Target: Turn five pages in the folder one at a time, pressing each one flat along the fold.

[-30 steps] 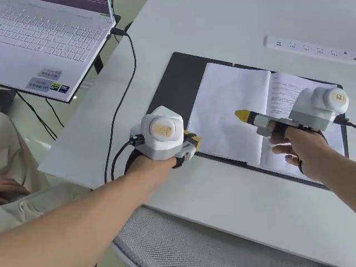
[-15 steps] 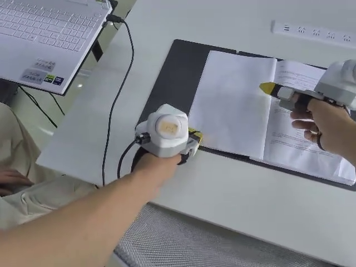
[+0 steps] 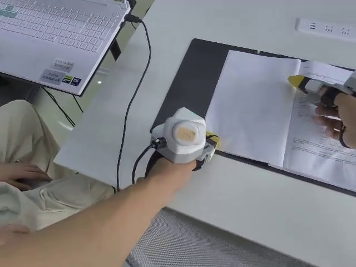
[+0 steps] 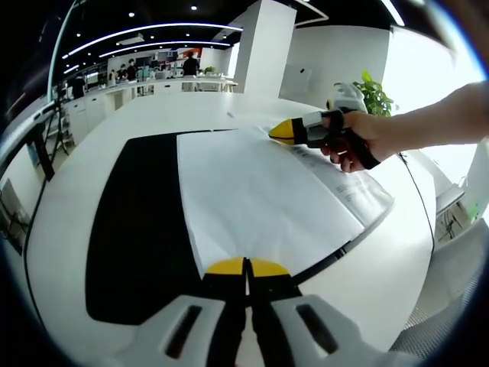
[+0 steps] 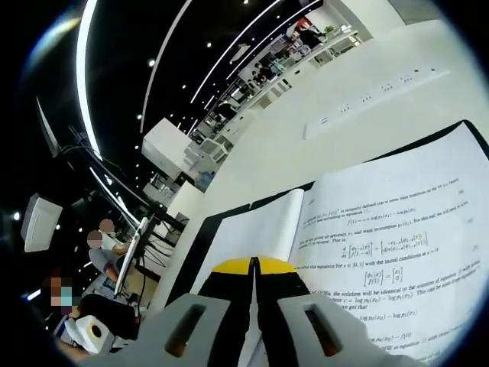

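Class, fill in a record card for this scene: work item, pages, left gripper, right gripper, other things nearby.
Work item: black folder, lying open on the bench
Pages: blank page on the left, printed page on the right
Left gripper: fingers shut, tip at the blank page's near edge
Right gripper: fingers shut, tip by the fold, toward the far end
Other things: laptop, power strip, black cable

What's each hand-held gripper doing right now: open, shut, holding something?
Left hand-held gripper: shut, nothing visibly held, tips at the blank page's near edge.
Right hand-held gripper: shut, nothing visibly held, tips by the fold.
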The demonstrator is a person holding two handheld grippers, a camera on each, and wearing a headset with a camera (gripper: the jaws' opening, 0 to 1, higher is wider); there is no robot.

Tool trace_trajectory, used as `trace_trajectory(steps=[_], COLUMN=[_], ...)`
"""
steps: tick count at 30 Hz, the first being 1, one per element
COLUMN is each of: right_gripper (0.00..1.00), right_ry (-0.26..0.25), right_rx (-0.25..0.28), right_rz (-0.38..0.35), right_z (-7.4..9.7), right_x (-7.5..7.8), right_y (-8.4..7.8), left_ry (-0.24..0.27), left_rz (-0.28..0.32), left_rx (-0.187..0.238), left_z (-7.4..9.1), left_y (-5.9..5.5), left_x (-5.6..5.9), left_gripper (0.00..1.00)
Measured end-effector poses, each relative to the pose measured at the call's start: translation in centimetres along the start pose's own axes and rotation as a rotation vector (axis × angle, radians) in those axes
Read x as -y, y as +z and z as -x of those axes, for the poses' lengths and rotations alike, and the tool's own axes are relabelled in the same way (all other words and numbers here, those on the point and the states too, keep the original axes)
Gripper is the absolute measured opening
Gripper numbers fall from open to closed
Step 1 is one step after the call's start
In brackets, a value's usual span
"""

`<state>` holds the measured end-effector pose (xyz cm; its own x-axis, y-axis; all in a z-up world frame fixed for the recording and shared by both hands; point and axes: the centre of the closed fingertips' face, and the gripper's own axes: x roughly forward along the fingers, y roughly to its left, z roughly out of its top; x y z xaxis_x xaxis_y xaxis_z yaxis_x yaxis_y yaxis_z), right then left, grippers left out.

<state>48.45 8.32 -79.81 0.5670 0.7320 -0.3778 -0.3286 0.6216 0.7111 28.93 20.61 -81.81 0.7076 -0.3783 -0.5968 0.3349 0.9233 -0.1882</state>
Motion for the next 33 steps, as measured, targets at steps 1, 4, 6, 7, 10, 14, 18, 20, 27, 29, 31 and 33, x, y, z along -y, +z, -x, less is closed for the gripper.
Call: trace_trajectory(steps=[1,4,6,7,10,14,18,20,27,29,31,33], right_gripper=[0.00,0.00,0.00,0.00,0.00,0.00,0.00,0.00,0.00,0.00,0.00,0.00], right_ry=[-0.001,0.006,0.006,0.005,0.001,-0.011,-0.021,-0.026,-0.068,-0.079,-0.084,-0.083], right_rx=[0.009,0.024,0.027,0.034,0.037,0.041,0.027,0.027,0.060,0.070,0.063,0.063], right_rz=[-0.021,-0.070,-0.076,-0.090,-0.108,-0.119,-0.129,-0.124,-0.130,-0.140,-0.152,-0.148], right_z=[-0.2,-0.7,-1.1,-1.2,-1.6,-2.2,-2.9,-3.2,-3.9,-4.0,-4.0,-4.0], right_x=[0.4,0.9,1.2,1.2,1.4,1.3,1.7,1.9,2.4,2.6,2.6,2.6], right_y=[0.3,0.8,1.0,1.2,1.5,2.2,2.6,3.0,4.4,4.8,4.7,4.7], left_ry=[0.001,0.003,0.003,0.003,0.002,0.002,0.001,0.001,0.002,0.000,-0.002,-0.003], left_rz=[-0.001,-0.005,-0.003,-0.001,-0.008,-0.007,-0.005,-0.005,-0.007,-0.003,-0.002,-0.003], left_rx=[-0.001,-0.003,-0.002,-0.002,-0.002,0.001,0.004,0.004,0.004,0.004,0.001,-0.001], left_z=[0.0,0.0,0.0,0.0,0.0,0.0,-0.2,-0.2,0.0,0.0,0.0,0.1], left_y=[0.0,0.0,0.0,0.0,0.0,0.0,-0.1,-0.1,0.0,0.0,0.0,0.0], left_x=[0.0,0.0,0.0,0.0,0.0,0.0,-0.1,-0.1,0.0,0.0,0.1,0.1], left_gripper=[0.00,0.00,0.00,0.00,0.00,0.00,0.00,0.00,0.00,0.00,0.00,0.00])
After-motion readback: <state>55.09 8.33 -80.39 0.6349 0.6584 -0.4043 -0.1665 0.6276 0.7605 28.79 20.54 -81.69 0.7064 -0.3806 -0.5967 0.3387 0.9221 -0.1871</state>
